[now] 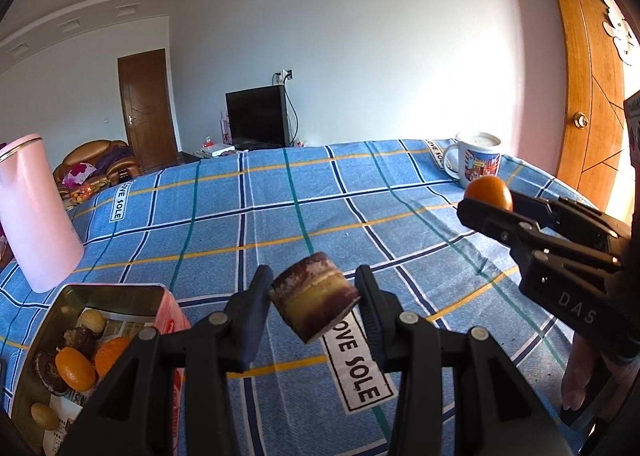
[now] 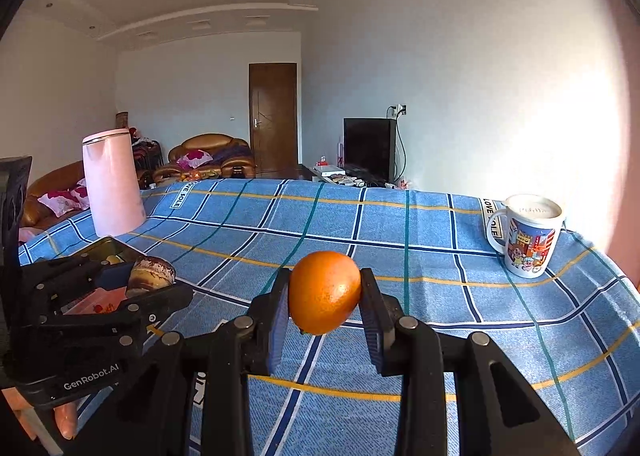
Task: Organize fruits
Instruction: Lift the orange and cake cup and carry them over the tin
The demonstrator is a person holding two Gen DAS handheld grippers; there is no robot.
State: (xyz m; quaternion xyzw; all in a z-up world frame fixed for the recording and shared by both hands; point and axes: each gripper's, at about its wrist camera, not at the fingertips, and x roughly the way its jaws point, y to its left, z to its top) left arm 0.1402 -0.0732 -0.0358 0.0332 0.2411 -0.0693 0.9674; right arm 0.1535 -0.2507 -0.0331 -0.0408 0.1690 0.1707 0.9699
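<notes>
My left gripper (image 1: 313, 278) is shut on a dark brown chunk of fruit with a yellow band (image 1: 314, 302) and holds it tilted above the blue checked cloth (image 1: 320, 196). To its right, my right gripper (image 1: 486, 208) is shut on a small orange (image 1: 490, 192). In the right wrist view the orange (image 2: 324, 292) sits between the pads of the right gripper (image 2: 324, 280), above the cloth. The left gripper (image 2: 152, 276) with the brown chunk (image 2: 150, 272) shows at the left. An open pink tin (image 1: 172, 320) at lower left holds several small oranges, brown fruits and yellow ones.
A tall pink container (image 1: 36, 212) stands at the table's left edge behind the tin. A printed white mug (image 2: 528, 240) stands at the far right corner. Beyond the table are a sofa, a dark screen and a brown door.
</notes>
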